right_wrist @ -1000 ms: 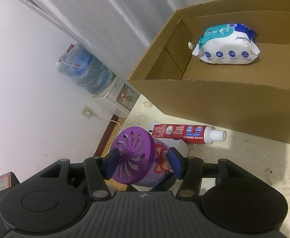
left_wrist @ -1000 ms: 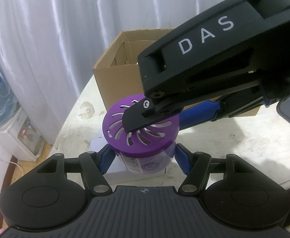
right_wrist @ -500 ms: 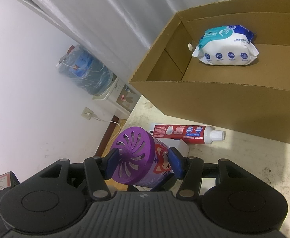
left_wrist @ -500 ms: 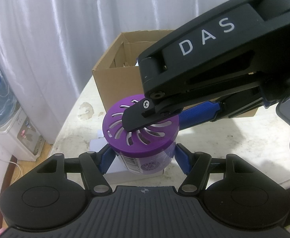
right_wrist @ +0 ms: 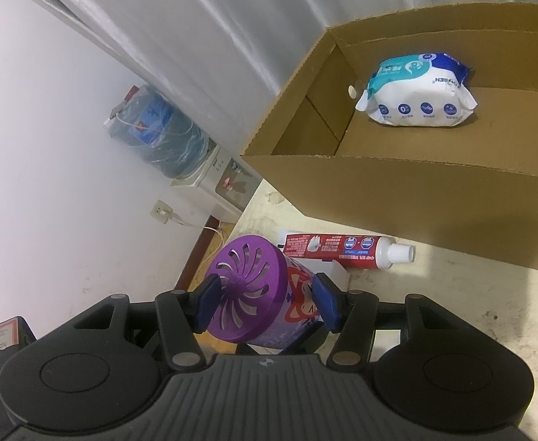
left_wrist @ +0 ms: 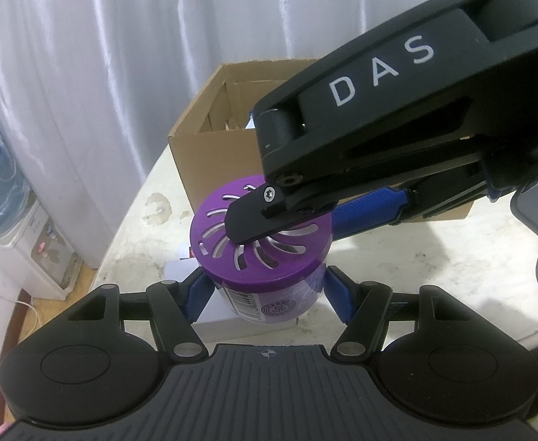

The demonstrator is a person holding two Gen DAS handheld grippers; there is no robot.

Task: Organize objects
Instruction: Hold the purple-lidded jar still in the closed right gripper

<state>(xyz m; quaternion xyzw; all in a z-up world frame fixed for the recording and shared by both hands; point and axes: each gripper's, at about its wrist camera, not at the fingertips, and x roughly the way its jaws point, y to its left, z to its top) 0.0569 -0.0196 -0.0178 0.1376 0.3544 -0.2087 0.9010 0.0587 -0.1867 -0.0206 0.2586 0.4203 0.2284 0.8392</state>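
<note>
Two hand-held grippers meet at one purple jar [left_wrist: 265, 253], an air-freshener can with a slotted purple lid. From the right wrist view the right hand-held gripper [right_wrist: 265, 303] has its blue fingers [right_wrist: 207, 303] pressed on the jar [right_wrist: 265, 301], one on the lid face and one on the printed side, so it is closed on the jar, which lies tilted with its lid toward the wall. From the left wrist view the left hand-held gripper [left_wrist: 265, 296] has its blue fingers [left_wrist: 337, 299] spread to either side of the jar's lower body, near it; whether they touch it cannot be told. The right hand-held gripper [left_wrist: 280, 217] reaches in from the upper right of that view, its black body marked DAS, and its tip lies across the lid.

Under the jar sits a small white box [left_wrist: 210, 316] on the pale bench [left_wrist: 434, 257]. Just behind it lies a red toothpaste tube [right_wrist: 346, 251] with its white cap pointing right. Beyond stands an open cardboard box [right_wrist: 416, 198], its near wall close to the tube, with a pack of wipes [right_wrist: 416, 95] on its floor and bare floor around the pack. The bench edge runs just left of the jar, and beyond it a water dispenser [right_wrist: 203, 169] stands by the white wall.
</note>
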